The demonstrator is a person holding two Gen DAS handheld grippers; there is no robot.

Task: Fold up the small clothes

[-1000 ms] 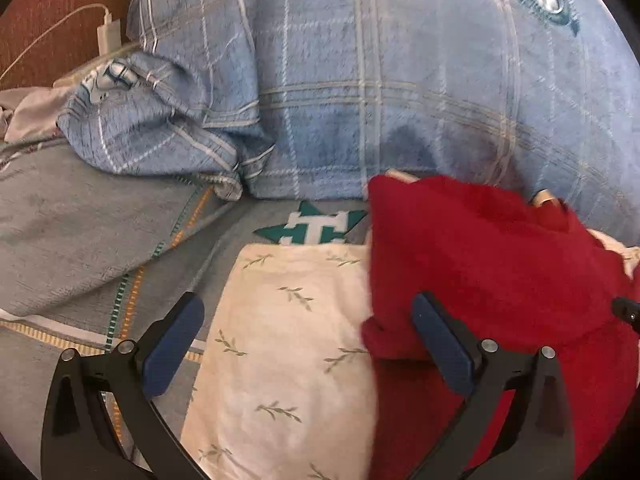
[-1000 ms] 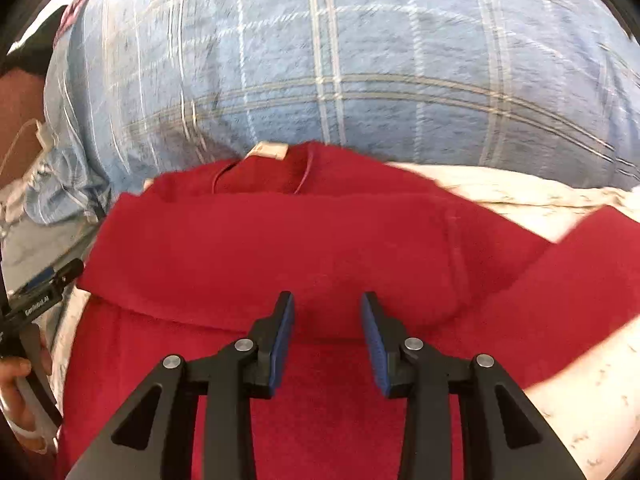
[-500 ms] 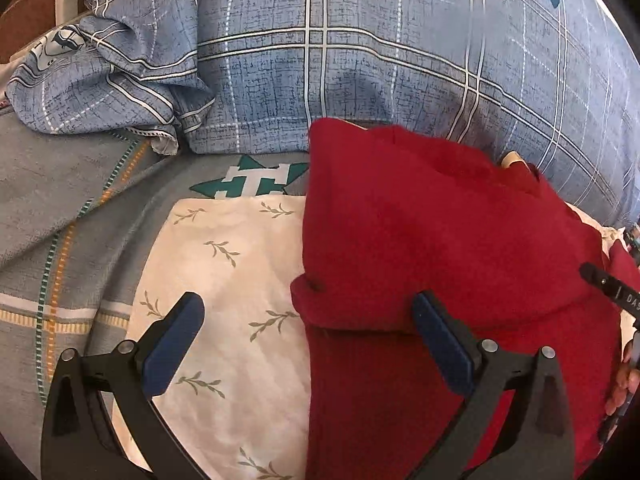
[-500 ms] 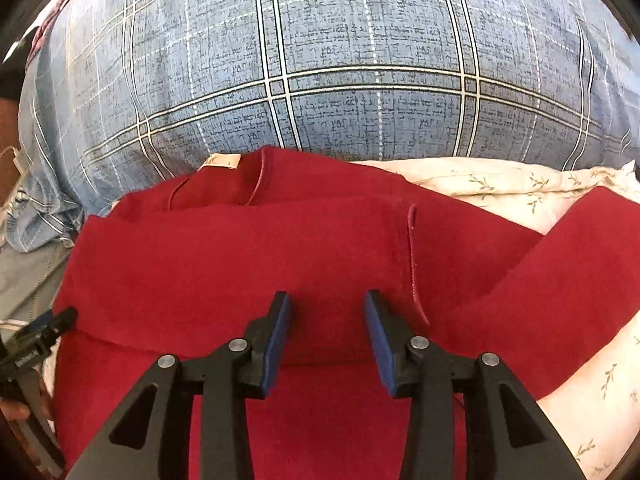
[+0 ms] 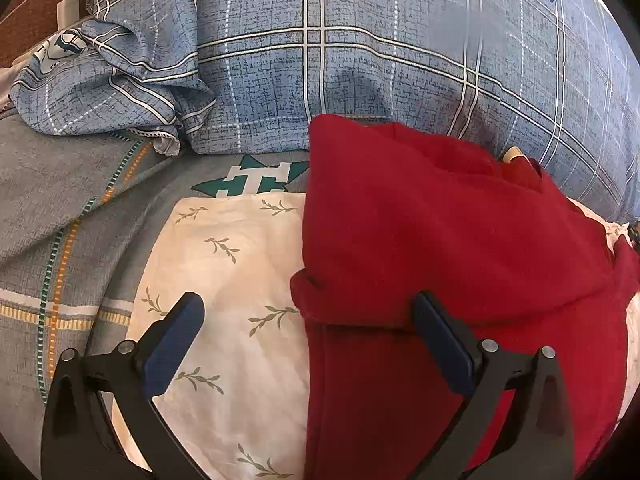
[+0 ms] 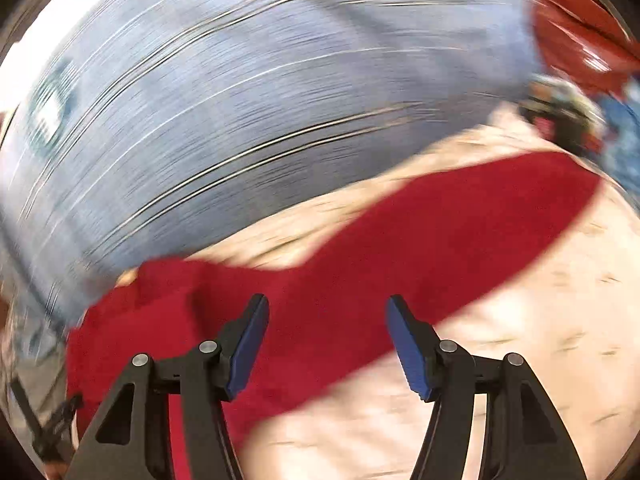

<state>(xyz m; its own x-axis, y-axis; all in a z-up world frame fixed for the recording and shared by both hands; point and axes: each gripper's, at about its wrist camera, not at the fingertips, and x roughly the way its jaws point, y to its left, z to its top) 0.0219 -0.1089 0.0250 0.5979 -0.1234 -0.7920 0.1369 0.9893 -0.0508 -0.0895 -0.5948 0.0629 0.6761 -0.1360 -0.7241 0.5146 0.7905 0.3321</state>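
1. Your left gripper has its jaws wide apart, and nothing is pinched between them.
2. The red top lies partly folded on the white cloth with little leaves. Its folded left edge sits between the two left fingers, nearer the right one, which rests at the fold.
3. Your right gripper has just been opening its jaws. They stand apart now with nothing pinched.
4. The right view is very blurry. Under that gripper lies the top's red sleeve, stretched out across the white cloth toward the far right.
5. Behind the top sits a big blue checked pillow. The white cloth lies on a grey bed sheet with stripes.
6. There are no boxes or baskets to see.
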